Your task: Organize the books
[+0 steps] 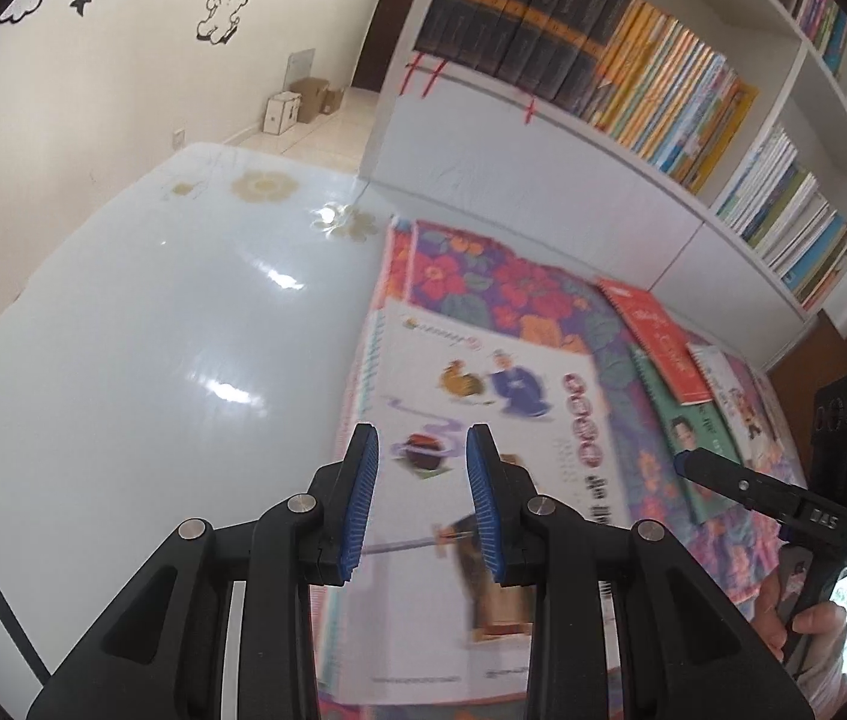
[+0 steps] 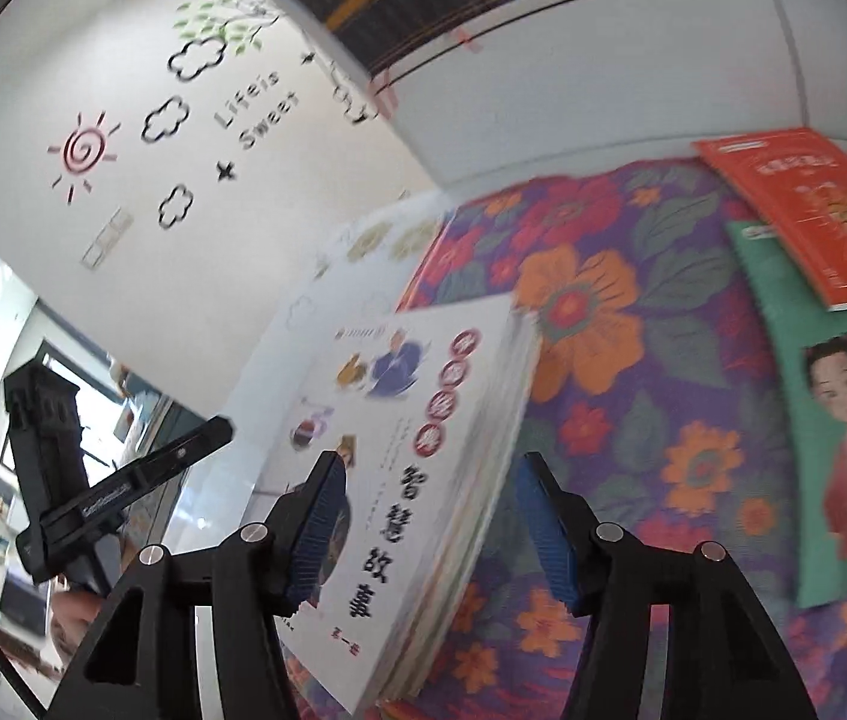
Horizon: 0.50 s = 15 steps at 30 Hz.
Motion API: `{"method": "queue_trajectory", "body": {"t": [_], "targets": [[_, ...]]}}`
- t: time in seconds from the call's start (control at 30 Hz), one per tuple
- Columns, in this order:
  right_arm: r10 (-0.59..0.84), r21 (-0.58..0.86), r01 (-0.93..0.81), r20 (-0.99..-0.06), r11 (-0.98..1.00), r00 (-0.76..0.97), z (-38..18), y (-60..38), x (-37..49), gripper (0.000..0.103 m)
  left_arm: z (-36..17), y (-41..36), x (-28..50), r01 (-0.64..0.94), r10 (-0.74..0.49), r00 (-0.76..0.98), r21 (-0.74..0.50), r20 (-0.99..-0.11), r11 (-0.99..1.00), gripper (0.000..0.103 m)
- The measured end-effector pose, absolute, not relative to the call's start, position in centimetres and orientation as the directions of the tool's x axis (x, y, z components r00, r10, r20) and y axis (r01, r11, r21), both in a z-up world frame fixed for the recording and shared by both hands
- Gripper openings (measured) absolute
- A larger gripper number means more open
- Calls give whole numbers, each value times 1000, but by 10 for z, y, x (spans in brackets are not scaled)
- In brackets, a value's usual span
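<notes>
Beside the bare white table (image 1: 141, 324), both tongs — left (image 1: 422, 498), right (image 2: 429, 531) — gape around the white book (image 2: 417, 456)'s edges, unpinched.

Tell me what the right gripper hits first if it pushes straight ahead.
Most likely the white storybook: it lies between the open pads of the right gripper, seemingly untouched. Beyond it is the floral cloth, though depth is uncertain.

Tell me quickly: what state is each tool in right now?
Left tool: open, holding nothing.
Right tool: open, not gripping the white book.
</notes>
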State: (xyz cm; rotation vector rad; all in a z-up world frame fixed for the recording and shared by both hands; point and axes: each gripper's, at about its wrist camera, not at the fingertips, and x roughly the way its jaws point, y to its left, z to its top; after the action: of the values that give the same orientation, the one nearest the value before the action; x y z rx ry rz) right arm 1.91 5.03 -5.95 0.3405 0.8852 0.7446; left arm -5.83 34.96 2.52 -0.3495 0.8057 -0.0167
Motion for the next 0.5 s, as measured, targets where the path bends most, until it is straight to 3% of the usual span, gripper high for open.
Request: {"method": "queue_trajectory", "body": {"t": [0.2,0.5], "targets": [[714,590,-402,-560,700,420,-51,13,22,57,40,321,-55,-98,-249,692,-430,-678,898,28],[699,603,-371,-511,706,500,-28,-86,18,57,78,227,-28,-27,-285,705,-426,-649,904,28]]}}
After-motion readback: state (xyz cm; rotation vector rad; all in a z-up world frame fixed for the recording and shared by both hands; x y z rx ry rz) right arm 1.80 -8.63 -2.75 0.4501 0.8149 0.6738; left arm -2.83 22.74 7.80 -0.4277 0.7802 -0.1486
